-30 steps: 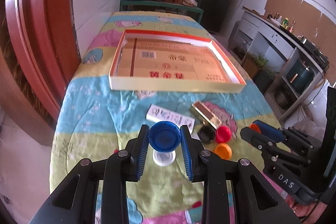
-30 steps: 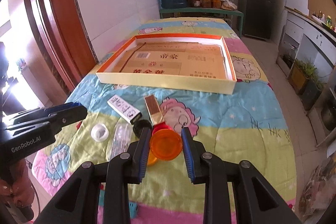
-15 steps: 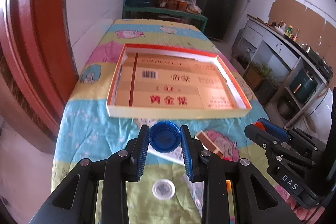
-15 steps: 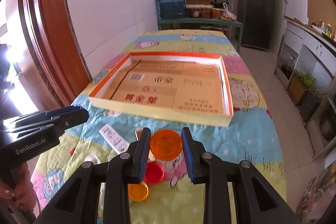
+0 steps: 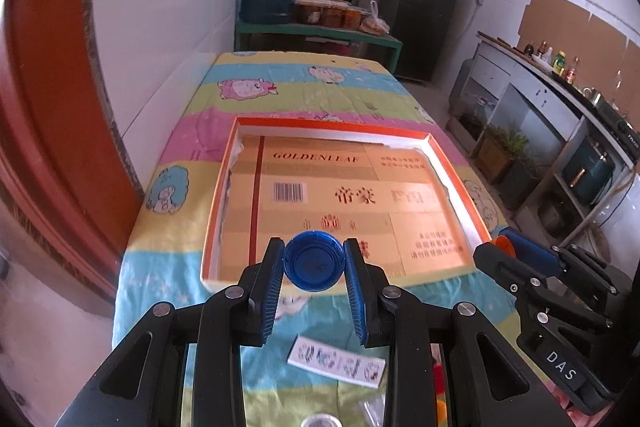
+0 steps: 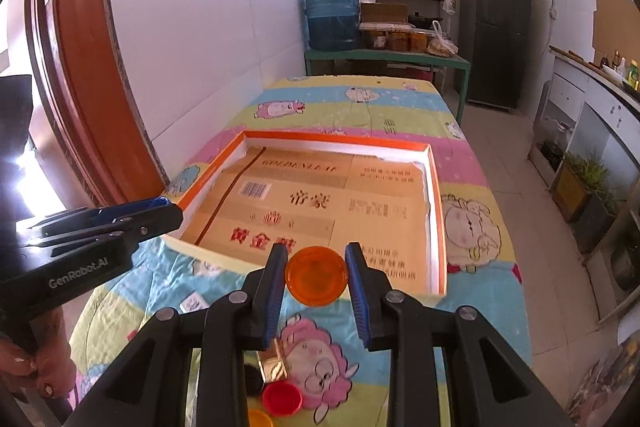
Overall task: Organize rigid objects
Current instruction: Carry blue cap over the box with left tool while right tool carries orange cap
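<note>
Both grippers clamped: left gripper (image 5: 313,267) on a blue cap (image 5: 313,261), right gripper (image 6: 316,277) on an orange cap (image 6: 316,275), each held over the near edge of the orange-rimmed tray (image 5: 456,167) w/ cardboard liner, on a cartoon-print cloth (image 6: 360,107). Below: white label card (image 5: 336,366), red cap (image 6: 282,399).

Three caps and lids in orange: (image 6: 317,275), (image 6: 259,419), (image 5: 503,242). One blue cap (image 5: 313,261), one red lid (image 6: 282,398). One shallow box (image 6: 437,211), two small packets: (image 5: 337,366), (image 6: 273,363).
</note>
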The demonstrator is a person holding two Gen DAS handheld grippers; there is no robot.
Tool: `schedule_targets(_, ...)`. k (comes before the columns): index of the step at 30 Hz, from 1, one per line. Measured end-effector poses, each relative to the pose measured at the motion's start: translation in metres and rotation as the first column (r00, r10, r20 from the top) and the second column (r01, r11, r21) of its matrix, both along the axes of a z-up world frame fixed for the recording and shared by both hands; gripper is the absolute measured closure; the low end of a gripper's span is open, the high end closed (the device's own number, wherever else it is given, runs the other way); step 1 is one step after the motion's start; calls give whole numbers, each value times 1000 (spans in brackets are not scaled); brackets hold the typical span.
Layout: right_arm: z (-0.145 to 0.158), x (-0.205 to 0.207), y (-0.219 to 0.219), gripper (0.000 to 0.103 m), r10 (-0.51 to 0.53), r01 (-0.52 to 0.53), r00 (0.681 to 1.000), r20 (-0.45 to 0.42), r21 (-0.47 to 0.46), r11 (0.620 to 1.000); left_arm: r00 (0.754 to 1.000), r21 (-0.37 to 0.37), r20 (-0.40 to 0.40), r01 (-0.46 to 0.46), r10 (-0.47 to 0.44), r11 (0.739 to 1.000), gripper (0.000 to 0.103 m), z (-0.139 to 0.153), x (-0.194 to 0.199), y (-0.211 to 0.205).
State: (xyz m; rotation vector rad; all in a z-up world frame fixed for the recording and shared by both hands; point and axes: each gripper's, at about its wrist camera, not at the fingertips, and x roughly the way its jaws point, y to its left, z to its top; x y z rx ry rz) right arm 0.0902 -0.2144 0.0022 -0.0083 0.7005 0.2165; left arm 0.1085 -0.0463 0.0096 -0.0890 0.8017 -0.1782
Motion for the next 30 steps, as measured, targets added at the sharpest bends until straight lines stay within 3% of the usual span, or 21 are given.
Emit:
schedule_targets(15,-12,68,-7,73,3,-2,998,-60,17,1000,999,9,-34,-28,28,1000,73,-12,53,4)
schedule_targets(30,-53,83,-1,73,-2,1,989,-145,-10,1000,994,31,-106,-22,25,999,72,-56,67,-1)
